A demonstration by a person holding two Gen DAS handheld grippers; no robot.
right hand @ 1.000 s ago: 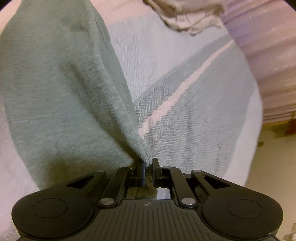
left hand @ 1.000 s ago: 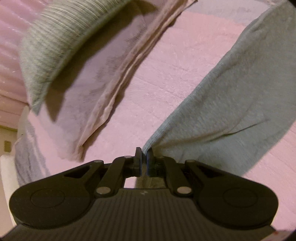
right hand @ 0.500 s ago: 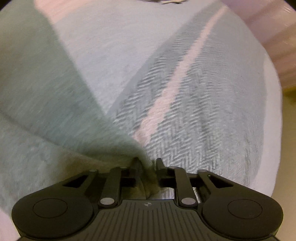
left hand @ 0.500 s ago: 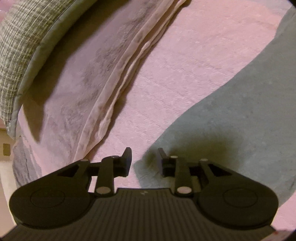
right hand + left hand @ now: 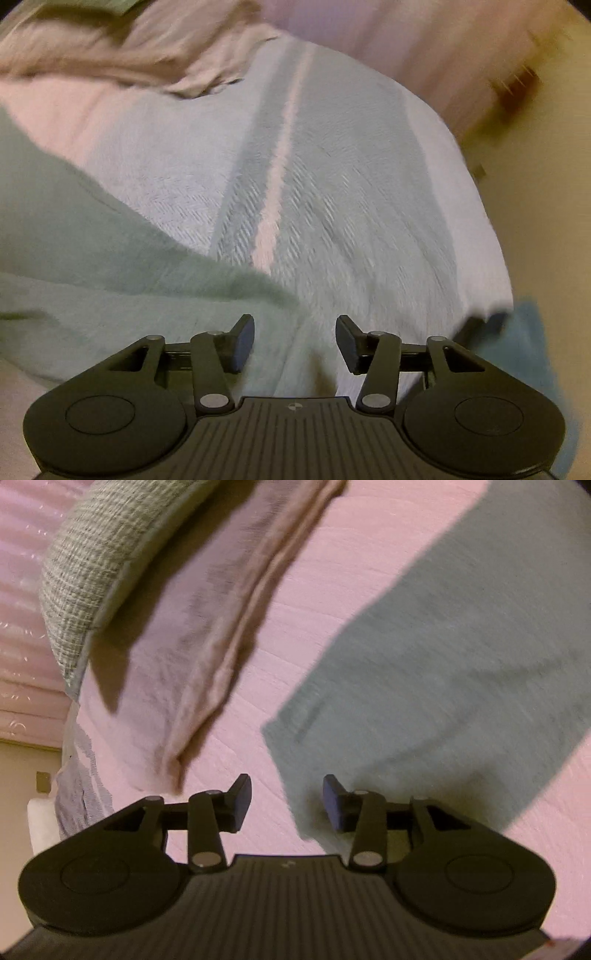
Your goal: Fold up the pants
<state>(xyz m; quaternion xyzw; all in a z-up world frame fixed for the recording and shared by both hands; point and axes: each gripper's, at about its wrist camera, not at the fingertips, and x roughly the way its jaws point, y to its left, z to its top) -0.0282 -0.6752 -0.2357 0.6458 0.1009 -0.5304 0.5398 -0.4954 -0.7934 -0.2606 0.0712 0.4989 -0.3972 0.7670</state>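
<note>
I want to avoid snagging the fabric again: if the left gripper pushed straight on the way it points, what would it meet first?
Probably the near edge of the grey-green pants, lying flat on the pink bedcover. The left gripper is open, its jaws having just been opening, with nothing between them. Depth is unclear; it might touch bare cover first.

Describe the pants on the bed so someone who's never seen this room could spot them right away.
Look at the pink bedspread. A folded beige cloth lies under a checked pillow; right of it lie the pants, spread flat. They are the only plain grey-green piece there.
</note>
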